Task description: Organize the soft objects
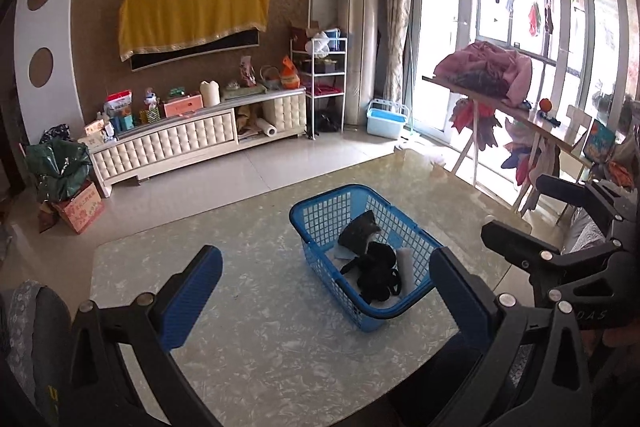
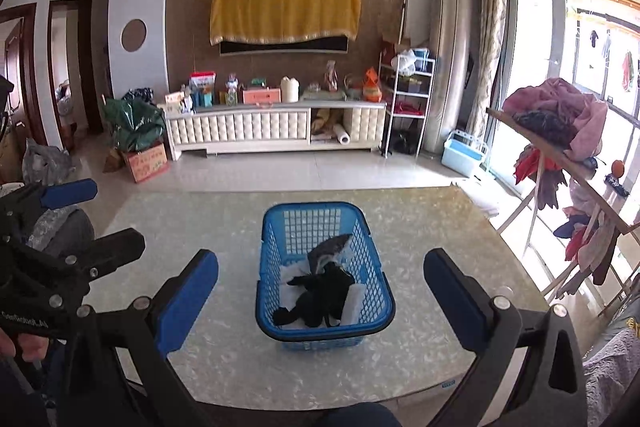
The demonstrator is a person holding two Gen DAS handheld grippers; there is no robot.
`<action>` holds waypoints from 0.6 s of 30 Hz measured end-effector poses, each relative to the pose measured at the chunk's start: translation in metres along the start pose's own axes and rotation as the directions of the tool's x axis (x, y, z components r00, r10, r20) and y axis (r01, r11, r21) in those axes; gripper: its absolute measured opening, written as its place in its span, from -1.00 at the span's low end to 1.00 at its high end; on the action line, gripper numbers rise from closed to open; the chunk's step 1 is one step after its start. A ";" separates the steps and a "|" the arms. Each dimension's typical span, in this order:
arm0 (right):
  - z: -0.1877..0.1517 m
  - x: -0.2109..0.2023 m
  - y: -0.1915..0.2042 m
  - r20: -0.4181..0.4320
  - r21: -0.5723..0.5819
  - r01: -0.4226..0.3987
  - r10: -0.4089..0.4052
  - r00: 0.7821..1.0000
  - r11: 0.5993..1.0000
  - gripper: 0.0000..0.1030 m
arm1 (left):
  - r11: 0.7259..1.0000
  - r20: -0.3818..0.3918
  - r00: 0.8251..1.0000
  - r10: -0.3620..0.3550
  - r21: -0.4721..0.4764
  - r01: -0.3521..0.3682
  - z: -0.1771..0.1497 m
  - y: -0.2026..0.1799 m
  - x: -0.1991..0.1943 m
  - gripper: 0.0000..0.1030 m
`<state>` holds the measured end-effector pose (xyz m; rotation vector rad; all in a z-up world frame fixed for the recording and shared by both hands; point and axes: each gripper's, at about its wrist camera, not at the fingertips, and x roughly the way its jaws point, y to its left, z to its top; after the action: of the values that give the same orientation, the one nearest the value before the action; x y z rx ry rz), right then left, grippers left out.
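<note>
A blue plastic basket (image 1: 316, 223) (image 2: 312, 223) stands on the marble-patterned table (image 1: 240, 307) (image 2: 420, 227). Inside lie a black cloth (image 1: 376, 269) (image 2: 324, 291), a grey cloth (image 1: 358, 231) (image 2: 330, 247) and something white (image 1: 406, 267) (image 2: 356, 299). My left gripper (image 1: 326, 291) is open and hovers over the table's near edge, short of the basket, with nothing between its blue pads. My right gripper (image 2: 320, 297) is also open and empty, its fingers framing the basket from the near side. Each gripper shows in the other's view (image 1: 514, 205) (image 2: 116, 213).
A slanted board (image 1: 500, 107) (image 2: 560, 151) with a pink pile of clothes (image 1: 484, 67) (image 2: 560, 107) stands right of the table by the window. A cushioned chair (image 1: 32, 327) (image 2: 60, 227) sits at the left. Across the floor is a low cabinet (image 1: 180, 143) (image 2: 260, 131).
</note>
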<state>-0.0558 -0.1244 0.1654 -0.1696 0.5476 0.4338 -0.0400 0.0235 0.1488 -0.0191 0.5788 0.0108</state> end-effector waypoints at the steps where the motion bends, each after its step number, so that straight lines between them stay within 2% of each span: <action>1: -0.001 -0.001 0.001 0.008 0.001 0.000 0.000 1.000 1.000 1.00 | 1.000 0.001 1.000 0.002 0.002 -0.002 -0.001 -0.001 -0.002 1.00; 18: -0.012 -0.013 0.004 0.012 0.024 -0.055 0.055 0.998 0.998 1.00 | 1.000 -0.032 0.999 0.012 -0.013 -0.013 -0.012 0.000 -0.008 1.00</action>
<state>-0.0727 -0.1286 0.1620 -0.1285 0.5471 0.4809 -0.0536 0.0233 0.1431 -0.0288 0.6105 0.0266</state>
